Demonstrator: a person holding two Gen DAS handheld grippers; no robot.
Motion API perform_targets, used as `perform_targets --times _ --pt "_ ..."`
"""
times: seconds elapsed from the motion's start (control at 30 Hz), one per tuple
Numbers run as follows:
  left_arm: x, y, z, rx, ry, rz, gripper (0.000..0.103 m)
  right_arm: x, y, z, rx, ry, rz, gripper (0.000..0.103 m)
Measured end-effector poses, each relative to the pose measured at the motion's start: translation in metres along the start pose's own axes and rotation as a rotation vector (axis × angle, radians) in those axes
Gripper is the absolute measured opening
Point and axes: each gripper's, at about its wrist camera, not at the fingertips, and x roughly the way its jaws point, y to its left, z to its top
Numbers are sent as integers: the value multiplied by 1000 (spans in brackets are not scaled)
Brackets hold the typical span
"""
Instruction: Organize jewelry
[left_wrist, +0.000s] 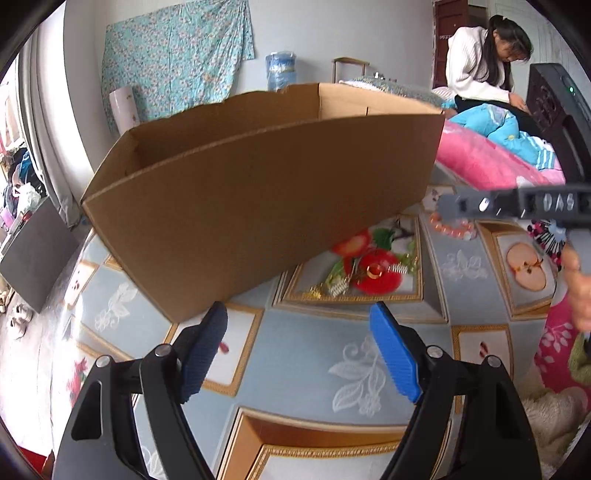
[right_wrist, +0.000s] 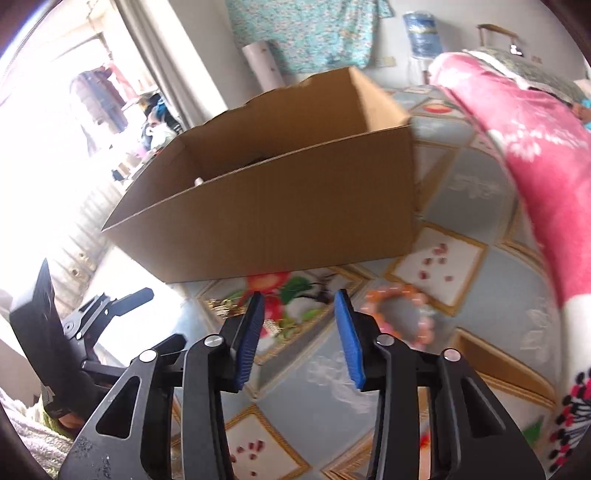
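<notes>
A: Your right gripper hung part-open, empty; left gripper wide, empty.

B: The orange bead bracelet lay right of it, near the cardboard box. You needed to straddle one side.

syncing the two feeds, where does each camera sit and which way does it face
Left wrist: on the left gripper, angled down at the patterned cloth; cardboard box ahead, gold jewelry, right gripper at far right, jaws apart.
Right wrist: on the right gripper, angled down; left gripper at lower left.
Shared: box, orange bead bracelet.
</notes>
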Motion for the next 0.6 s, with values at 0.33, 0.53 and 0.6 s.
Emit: perform_targets --times 0.33,0.53,0.6 --pt "18 -9 16 78 15 -127 25 47 22 13 -22 87 158 6" --pt "31 -21 20 123 31 -136 18 63 25 17 -37 142 207 4" --pt "36 -18 18 117 56 -130 13 65 27 15 -48 163 216 4"
